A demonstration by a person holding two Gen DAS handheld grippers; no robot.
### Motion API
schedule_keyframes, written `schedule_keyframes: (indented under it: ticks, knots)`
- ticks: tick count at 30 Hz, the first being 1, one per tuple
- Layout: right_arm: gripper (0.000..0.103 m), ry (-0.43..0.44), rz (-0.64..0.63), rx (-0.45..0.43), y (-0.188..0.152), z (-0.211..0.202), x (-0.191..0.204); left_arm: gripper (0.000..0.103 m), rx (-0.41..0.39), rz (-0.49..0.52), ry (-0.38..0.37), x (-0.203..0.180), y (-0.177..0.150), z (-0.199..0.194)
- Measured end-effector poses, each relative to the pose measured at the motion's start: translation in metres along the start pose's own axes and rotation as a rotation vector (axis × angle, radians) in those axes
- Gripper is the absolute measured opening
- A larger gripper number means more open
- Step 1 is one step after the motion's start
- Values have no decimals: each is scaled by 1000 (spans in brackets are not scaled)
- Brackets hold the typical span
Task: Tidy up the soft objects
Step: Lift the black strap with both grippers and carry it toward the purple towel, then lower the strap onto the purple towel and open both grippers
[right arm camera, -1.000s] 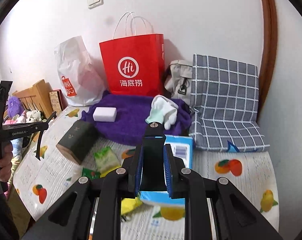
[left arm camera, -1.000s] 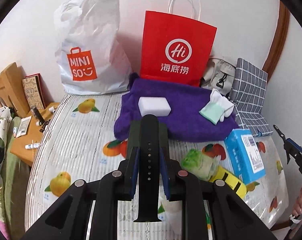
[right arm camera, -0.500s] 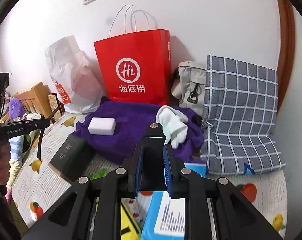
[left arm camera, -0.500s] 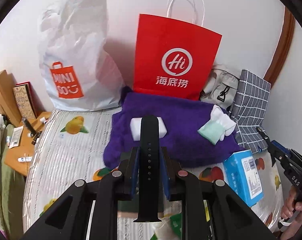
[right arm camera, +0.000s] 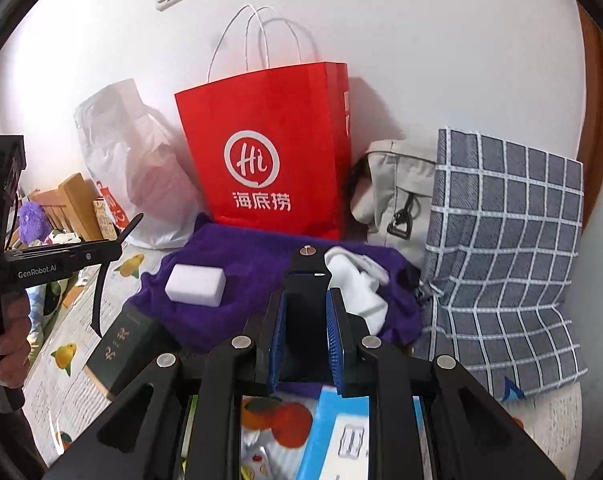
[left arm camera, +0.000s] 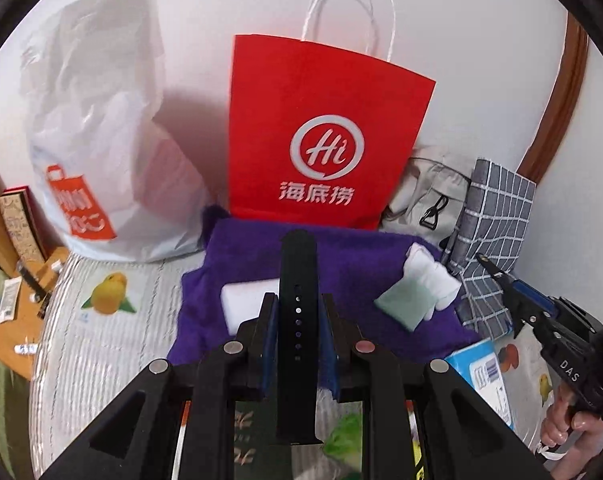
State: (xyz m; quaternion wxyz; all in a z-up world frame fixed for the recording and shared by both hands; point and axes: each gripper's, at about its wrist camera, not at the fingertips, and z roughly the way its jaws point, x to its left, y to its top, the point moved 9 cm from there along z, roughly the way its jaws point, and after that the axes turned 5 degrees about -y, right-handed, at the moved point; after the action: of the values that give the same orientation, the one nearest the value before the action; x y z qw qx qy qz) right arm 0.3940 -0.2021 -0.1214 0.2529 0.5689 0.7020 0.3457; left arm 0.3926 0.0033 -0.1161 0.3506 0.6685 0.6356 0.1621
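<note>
The soft things are gathered on the purple towel (left arm camera: 341, 252): a white sponge block (right arm camera: 195, 284) lies on its left part and a folded bundle of white and mint cloth, probably socks (left arm camera: 417, 292), on its right part. Both sets of fingers are clenched on cargo. The left gripper (left arm camera: 297, 304) grasps a black strap with a row of holes (left arm camera: 297, 264), and the right gripper (right arm camera: 306, 304) grasps a shorter black strap piece with a metal stud at its tip (right arm camera: 307, 268). Both are held above the towel's near edge. My reading is that the task is well along: two items are placed, these two pieces are next to go down on the towel, and the hard boxes in front of it stay out. Behind the towel stands a red paper bag (left arm camera: 321, 132) printed with "Hi" in a white ring and "海底捞" beneath. To the towel's left is a white plastic bag (left arm camera: 101, 140) whose orange print is too smeared to read. In front of the towel, a dark green box (right arm camera: 121, 344) carries gold characters I cannot make out, and a blue box (left arm camera: 477, 364) has a barcode label. The tool bodies read "GenRobot.AI" on the left and "DAS" on the right.
</note>
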Motion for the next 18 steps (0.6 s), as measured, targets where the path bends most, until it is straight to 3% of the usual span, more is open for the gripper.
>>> schedule_keyframes:
  ticks: [9,18]
  knots:
    - [20,17,-14,-15,25,27,1,19,17,-10,-19,-5,23,37]
    - [20,73,-7,109,-2,82,-4,19,75,-61,-21,12,14,93]
